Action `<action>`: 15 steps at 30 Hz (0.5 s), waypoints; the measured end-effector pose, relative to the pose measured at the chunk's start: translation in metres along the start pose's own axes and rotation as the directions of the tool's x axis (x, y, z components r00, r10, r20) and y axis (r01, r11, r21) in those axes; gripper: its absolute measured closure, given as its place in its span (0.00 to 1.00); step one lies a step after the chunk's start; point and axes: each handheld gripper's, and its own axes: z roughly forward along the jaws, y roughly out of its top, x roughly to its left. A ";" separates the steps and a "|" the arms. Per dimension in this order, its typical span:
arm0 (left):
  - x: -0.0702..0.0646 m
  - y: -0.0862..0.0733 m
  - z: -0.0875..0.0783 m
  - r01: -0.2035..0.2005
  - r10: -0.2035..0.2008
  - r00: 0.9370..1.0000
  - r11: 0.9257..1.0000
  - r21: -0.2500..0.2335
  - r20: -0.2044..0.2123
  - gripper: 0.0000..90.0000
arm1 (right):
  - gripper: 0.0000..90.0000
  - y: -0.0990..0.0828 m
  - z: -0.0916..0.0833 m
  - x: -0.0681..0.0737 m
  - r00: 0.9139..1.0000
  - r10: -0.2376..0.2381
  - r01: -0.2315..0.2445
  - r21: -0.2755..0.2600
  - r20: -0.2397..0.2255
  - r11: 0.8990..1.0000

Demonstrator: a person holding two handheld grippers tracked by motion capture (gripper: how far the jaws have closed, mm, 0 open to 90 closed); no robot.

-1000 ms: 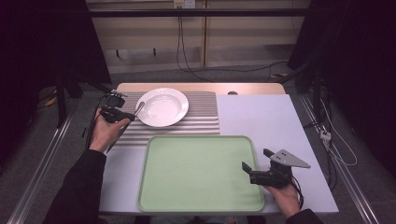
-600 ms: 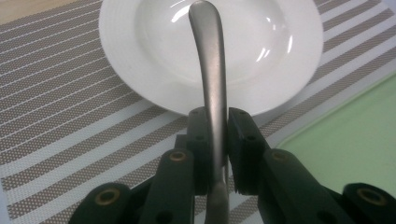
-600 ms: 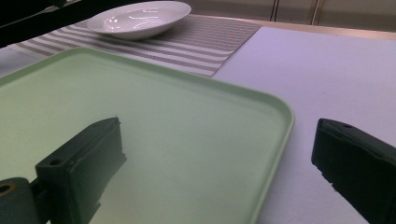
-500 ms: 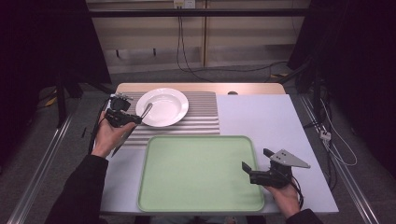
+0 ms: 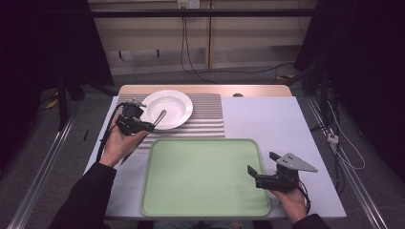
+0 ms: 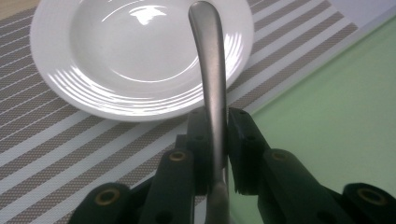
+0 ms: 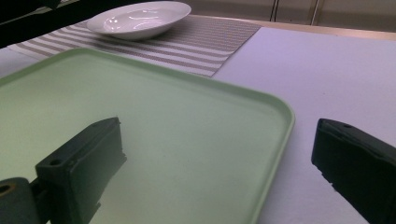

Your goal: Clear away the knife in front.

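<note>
Left gripper (image 5: 152, 125) is clamping a metal spoon handle (image 6: 211, 79) between its jaws, the handle reaching out over the rim of the white soup plate (image 5: 168, 109) at the plate's 8 o'clock. The plate is resting on a striped placemat (image 5: 210, 119). Right gripper (image 5: 260, 167), jaws spread and holding nothing, is hovering at the green tray's (image 5: 200, 176) 4 o'clock edge.

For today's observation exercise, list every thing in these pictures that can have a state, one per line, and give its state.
Left gripper: shut on the metal utensil handle.
Metal utensil handle: held up, its end over the plate's rim.
Right gripper: jaws open, nothing between them, at the tray's right edge.
White plate: empty, upright on the striped mat.
Green tray: empty, flat on the table.
Striped mat: flat, under the plate.
</note>
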 end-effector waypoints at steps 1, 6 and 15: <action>-0.002 0.000 0.000 -0.011 0.011 1.000 1.000 0.006 -0.004 0.89 | 0.02 0.000 0.000 0.000 1.000 0.000 0.000 0.000 0.000 1.000; -0.016 0.001 0.001 -0.027 0.027 1.000 1.000 0.014 -0.007 0.89 | 0.02 0.000 0.000 0.000 1.000 0.001 -0.001 -0.001 0.001 1.000; -0.039 0.002 0.003 -0.055 0.055 0.998 0.998 0.014 0.028 0.89 | 0.02 0.000 0.000 0.001 1.000 0.000 0.000 -0.001 0.000 1.000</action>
